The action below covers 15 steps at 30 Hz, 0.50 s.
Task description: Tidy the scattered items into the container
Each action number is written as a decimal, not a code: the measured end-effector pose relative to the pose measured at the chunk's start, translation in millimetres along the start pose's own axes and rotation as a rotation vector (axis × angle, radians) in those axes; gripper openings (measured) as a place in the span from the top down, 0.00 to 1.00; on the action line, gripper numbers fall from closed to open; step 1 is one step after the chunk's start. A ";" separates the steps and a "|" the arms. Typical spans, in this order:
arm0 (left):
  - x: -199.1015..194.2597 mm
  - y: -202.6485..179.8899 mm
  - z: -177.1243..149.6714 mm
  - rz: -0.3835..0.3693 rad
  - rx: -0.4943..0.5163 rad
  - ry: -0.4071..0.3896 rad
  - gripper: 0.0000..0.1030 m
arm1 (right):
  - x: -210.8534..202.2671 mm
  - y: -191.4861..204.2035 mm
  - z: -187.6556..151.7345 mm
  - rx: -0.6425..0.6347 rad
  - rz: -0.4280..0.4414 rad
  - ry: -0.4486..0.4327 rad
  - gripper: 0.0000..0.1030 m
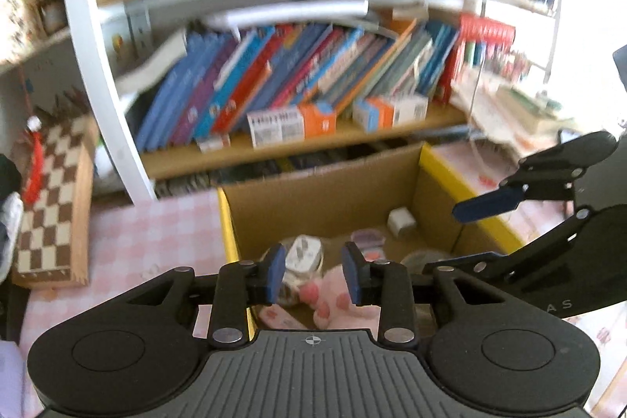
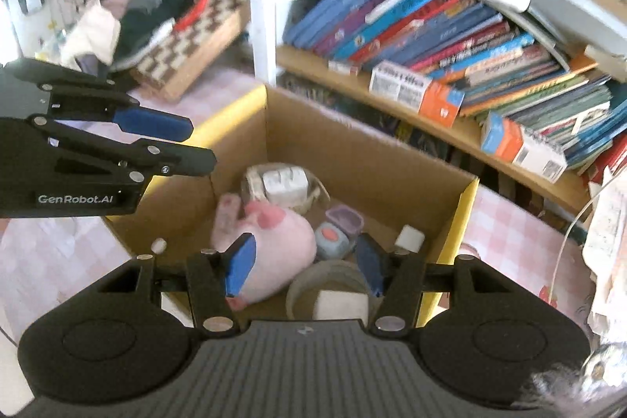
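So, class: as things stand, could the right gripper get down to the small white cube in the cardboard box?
Probably yes. The right gripper hangs open above the open-topped cardboard box, and the white cube lies uncovered by the far wall, with nothing over it.

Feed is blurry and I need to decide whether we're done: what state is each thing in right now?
Box: open at the top, upright on the table.
Pink plush: inside the box, lying down.
White charger: inside the box, prongs showing.
Purple-lidded case: inside the box, lid shut.
Small white cube: inside the box, by its wall.
Left gripper: open, empty, over the box.
Right gripper: open, empty, over the box.
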<state>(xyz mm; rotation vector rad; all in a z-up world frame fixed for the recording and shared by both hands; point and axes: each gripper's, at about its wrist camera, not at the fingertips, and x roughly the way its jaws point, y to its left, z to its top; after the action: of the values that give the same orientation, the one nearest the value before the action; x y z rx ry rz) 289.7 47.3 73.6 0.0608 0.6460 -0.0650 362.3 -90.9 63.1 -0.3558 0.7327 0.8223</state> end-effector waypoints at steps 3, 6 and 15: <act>-26.9 -3.7 -3.2 -0.001 -0.003 -0.053 0.54 | -21.1 10.0 0.6 0.014 -0.003 -0.047 0.47; -52.9 -7.7 -10.7 -0.001 -0.003 -0.089 0.48 | -44.1 23.8 -3.7 0.024 -0.012 -0.092 0.46; -118.2 -15.7 -52.2 0.034 -0.004 -0.158 0.24 | -99.0 61.3 -45.2 0.098 -0.105 -0.187 0.38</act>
<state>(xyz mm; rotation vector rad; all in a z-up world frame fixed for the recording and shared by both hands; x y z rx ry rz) 163.0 40.5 102.7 0.0621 0.4870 -0.0351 249.6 -129.3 100.9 -0.2239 0.5721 0.7068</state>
